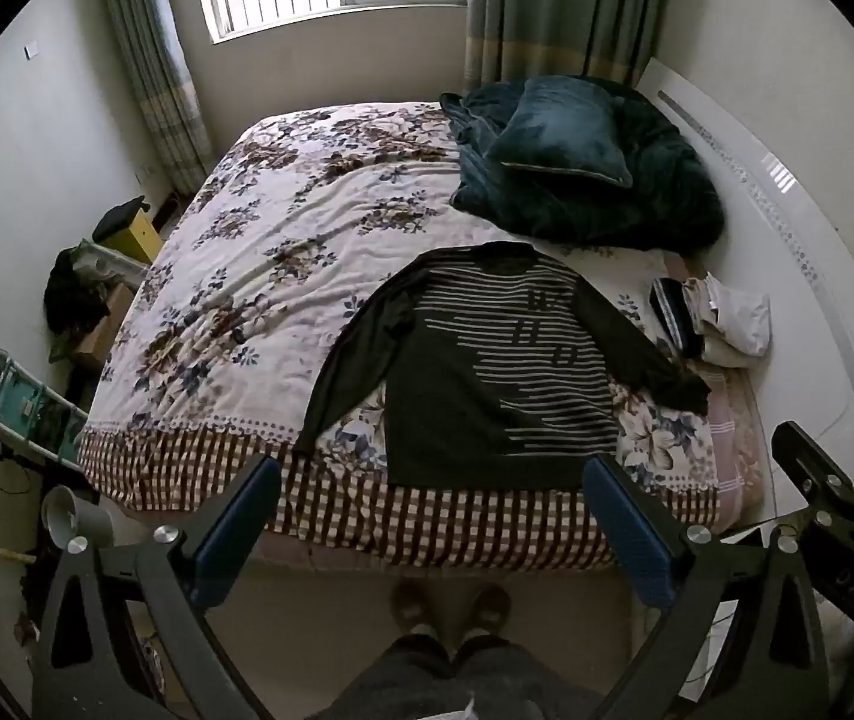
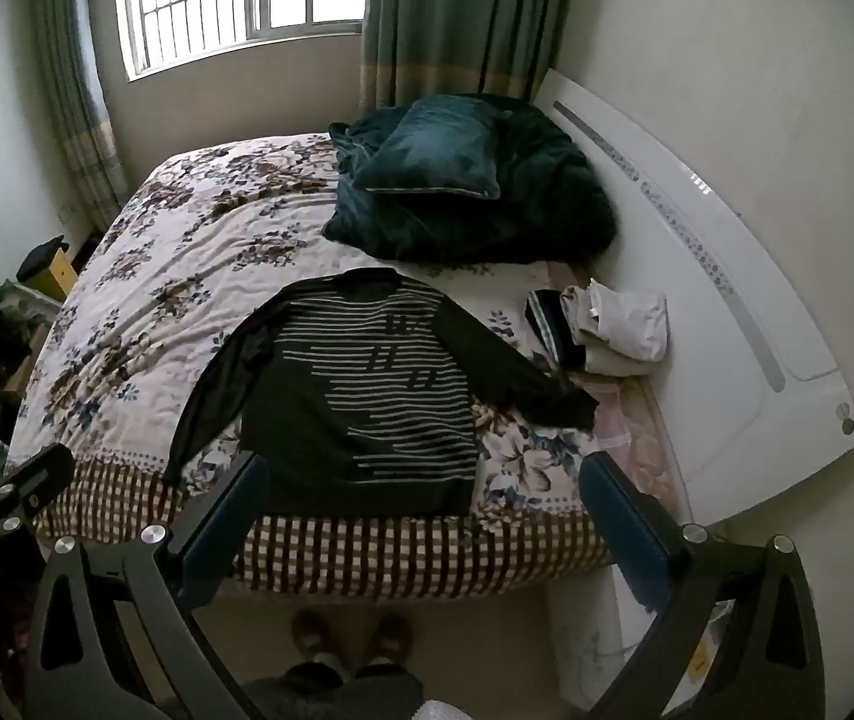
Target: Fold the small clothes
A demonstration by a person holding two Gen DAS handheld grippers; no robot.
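Dark striped long-sleeved top point(image 1: 487, 372) spread flat on the floral bedspread point(image 1: 282, 276), both tongs held wide above the foot of the bed.

Left gripper point(image 1: 433, 480) and right gripper point(image 2: 420, 480) both spread open, pinching nothing, hovering clear of the hem near the checked border. Top laid with hem toward the viewer, sleeves splayed outward, right cuff ending near a small stack of folded clothes point(image 2: 607, 324) by the white headboard point(image 2: 727, 300). Teal cushion point(image 2: 433, 150) resting on a dark blanket heap point(image 1: 607, 192) beyond the collar. Seen only from the left wrist: cluttered shelf point(image 1: 12, 408) and grey cup-like object point(image 1: 72, 519) beside the bed. Seen only from the right wrist: rounded end of the headboard at the near corner.
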